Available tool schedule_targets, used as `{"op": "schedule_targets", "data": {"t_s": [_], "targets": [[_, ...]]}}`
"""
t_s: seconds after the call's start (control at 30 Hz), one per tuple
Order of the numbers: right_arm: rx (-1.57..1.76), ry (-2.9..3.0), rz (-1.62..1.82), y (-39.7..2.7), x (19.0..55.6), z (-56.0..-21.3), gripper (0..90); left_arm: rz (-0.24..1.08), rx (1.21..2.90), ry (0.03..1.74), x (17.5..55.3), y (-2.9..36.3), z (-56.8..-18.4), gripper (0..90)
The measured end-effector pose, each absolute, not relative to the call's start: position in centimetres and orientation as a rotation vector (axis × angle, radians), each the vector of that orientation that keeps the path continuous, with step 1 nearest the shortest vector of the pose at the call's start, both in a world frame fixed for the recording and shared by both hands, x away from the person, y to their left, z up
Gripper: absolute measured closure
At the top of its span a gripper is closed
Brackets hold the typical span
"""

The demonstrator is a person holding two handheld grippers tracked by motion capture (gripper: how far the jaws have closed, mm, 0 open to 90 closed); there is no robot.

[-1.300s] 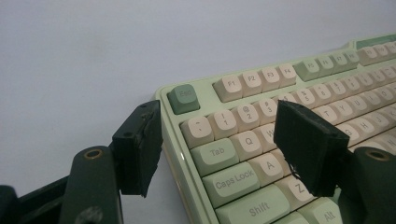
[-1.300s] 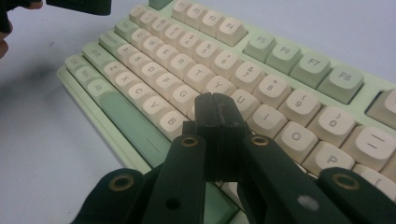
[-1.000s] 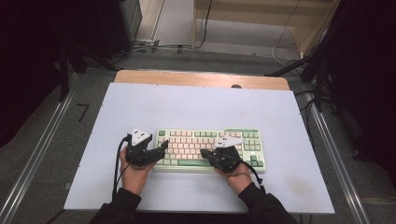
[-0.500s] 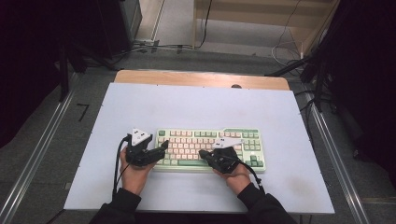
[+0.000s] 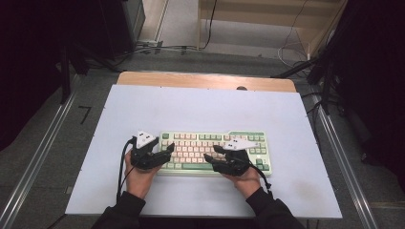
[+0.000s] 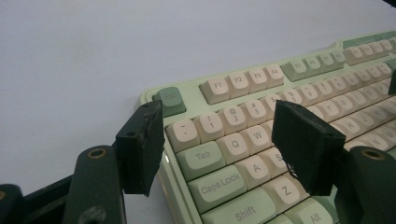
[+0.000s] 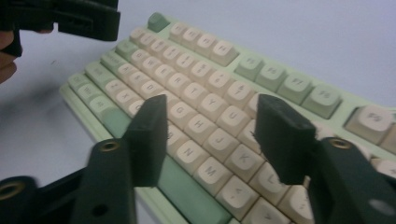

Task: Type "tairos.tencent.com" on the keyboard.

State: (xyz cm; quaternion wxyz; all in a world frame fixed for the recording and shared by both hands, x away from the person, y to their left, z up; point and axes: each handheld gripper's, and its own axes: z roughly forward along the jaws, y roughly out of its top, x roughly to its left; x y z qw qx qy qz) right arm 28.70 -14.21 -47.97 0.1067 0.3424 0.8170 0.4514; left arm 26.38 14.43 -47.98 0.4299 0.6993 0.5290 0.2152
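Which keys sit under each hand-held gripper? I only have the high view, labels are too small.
Observer: Left hand-held gripper hangs over the keyboard's left end; Q, W, A and Tab show between its jaws.
Operator: And the right one?
Observer: Right hand-held gripper is over the middle letters; H, J and K lie between its jaws.
Operator: Either one clamped on a key?
Observer: No. Both stand open; the right one's jaws have just been opening, with nothing gripped between them.
Operator: Any key missing?
Observer: None that the gripper views show; the green Esc is in its corner.
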Motion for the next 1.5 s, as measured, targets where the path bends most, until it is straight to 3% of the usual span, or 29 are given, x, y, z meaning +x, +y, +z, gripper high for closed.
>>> {"op": "schedule_targets", "data": {"t_s": [0.13, 0.57, 1.5], "targets": [[1.047, 2.367, 1.329, -15.2, 29.0, -47.8, 32.2, 0.519, 1.752, 1.287, 26.5, 14.1, -48.0, 41.7], [1.14, 2.333, 1.273, -16.9, 29.0, -48.0, 31.8, 0.366, 1.797, 1.137, 27.4, 12.6, -48.2, 90.0], [1.248, 2.256, 1.225, -20.2, 27.7, -48.2, 32.0, 0.306, 1.904, 1.034, 29.4, 8.2, -48.9, 90.0]]}}
